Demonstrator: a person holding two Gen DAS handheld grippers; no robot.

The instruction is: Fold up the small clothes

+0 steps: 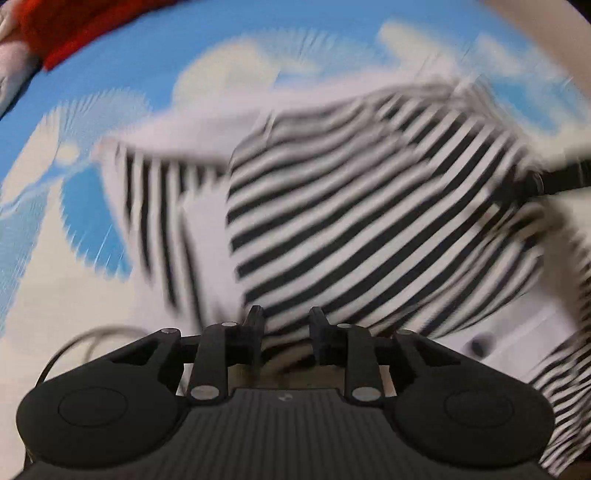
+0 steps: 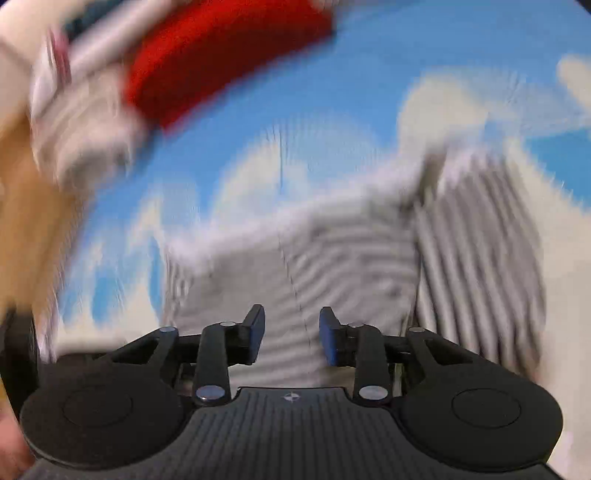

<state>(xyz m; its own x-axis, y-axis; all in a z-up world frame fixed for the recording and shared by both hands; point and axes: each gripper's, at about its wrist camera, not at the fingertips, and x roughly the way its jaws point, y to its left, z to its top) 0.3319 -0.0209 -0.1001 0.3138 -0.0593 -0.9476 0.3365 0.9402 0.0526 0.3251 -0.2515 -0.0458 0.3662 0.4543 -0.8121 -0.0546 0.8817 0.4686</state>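
A black-and-white striped small garment [image 1: 351, 221] lies partly folded on a blue cloth with white clouds [image 1: 229, 59]. It also shows in the right wrist view [image 2: 332, 258], blurred. My left gripper [image 1: 286, 328] hovers at the garment's near edge, its fingers apart with a fold of striped fabric between them, not clamped. My right gripper [image 2: 291, 332] is open and empty over the garment's near side. A dark gripper part [image 1: 561, 177] reaches in at the garment's right edge in the left wrist view.
A red garment [image 2: 221, 55] and a white garment [image 2: 81, 122] lie at the cloth's far left; the red garment also shows in the left wrist view [image 1: 74, 29]. A white label with a dark button [image 1: 517, 332] shows near the garment's right.
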